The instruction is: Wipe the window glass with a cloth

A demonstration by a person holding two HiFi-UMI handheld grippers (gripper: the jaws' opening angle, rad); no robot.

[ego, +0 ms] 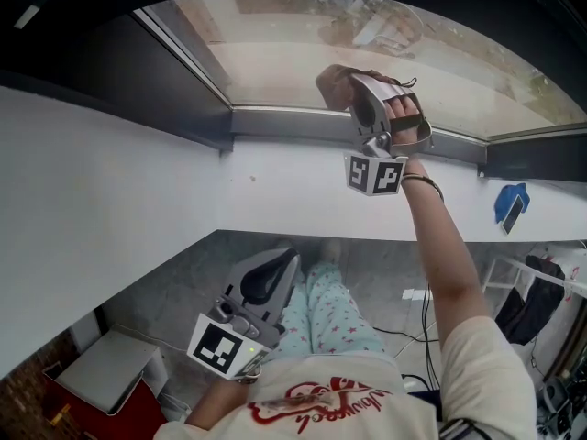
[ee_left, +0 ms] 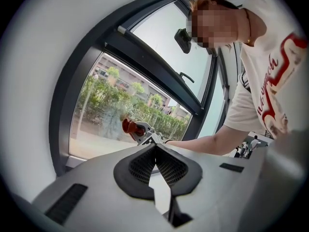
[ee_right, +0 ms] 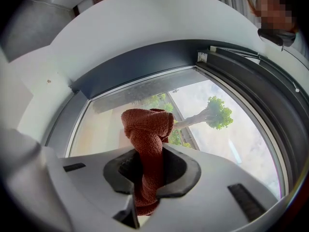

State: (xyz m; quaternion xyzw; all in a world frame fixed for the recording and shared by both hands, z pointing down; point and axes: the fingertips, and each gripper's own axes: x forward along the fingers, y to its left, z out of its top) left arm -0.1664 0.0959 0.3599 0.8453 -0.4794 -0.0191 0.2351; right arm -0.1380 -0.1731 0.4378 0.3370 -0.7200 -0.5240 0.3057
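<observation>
Grey left gripper [ego: 282, 264]: held low beside the patterned trousers [ego: 326, 314]. In the left gripper view its jaws are seen met at the tips, with nothing between them.
Rust-red cloth [ego: 332, 82]: knitted and twisted into a rope. It is pinched between the dark pads [ee_right: 182, 170] of the right gripper. A bunched end stands out past the fingertips toward the pane, and a short tail hangs behind the jaws.
Raised right gripper [ego: 353, 88]: carried on an outstretched arm [ego: 445, 255], with its jaws closed on the cloth.
Surface: window glass [ego: 303, 53] is faced by the bunched end, close to the lower edge of the pane. Contact between cloth and glass cannot be confirmed. Trees and a pale paved area are seen through the glass.
Frame [ego: 275, 122]: dark grey metal, running along the lower edge of the pane just under the cloth.
Wall [ego: 110, 200]: white, below the frame.
Floor [ego: 183, 287]: grey and marbled. A red box [ego: 101, 383] with a grey top is noted at the far left, and cables [ego: 413, 333] lie right of the trousers.
Far right: a blue object [ego: 511, 204] is seen against the wall, with a white rack [ego: 514, 273] carrying dark garments below it.
</observation>
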